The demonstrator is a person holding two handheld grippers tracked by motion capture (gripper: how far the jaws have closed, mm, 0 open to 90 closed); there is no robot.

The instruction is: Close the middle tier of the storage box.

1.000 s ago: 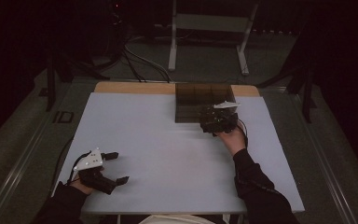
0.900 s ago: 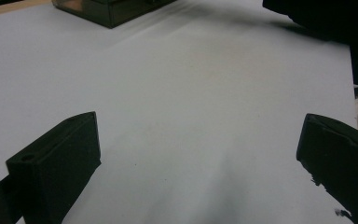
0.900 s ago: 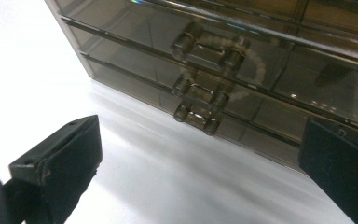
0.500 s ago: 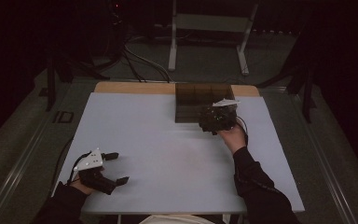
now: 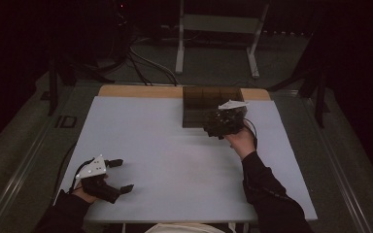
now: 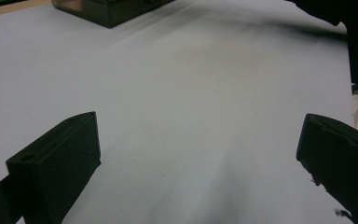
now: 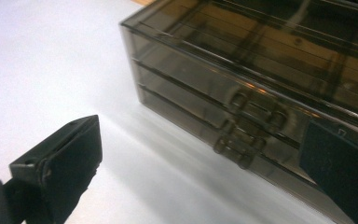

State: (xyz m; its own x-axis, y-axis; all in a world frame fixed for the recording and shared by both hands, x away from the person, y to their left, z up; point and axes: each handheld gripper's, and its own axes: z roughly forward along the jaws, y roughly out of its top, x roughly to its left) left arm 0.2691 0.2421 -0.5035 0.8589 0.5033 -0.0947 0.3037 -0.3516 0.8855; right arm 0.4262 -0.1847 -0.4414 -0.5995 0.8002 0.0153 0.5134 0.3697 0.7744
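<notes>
At the bench's far edge, my spread right tool (image 5: pixel 212 129) faces the closed drawer box (image 7: pixel 261 93); no handle (image 7: pixel 235 140) gripped yet; left tool (image 5: pixel 121 175) spread, idle.

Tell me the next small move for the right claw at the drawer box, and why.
Probably ease the right claw forward and a little lower until its open jaws straddle a drawer handle, then close. It sits just in front of the smoky drawer box, holding nothing, with the handles between its jaws but not yet reached. The left claw is open, far off near the table edge.
</notes>
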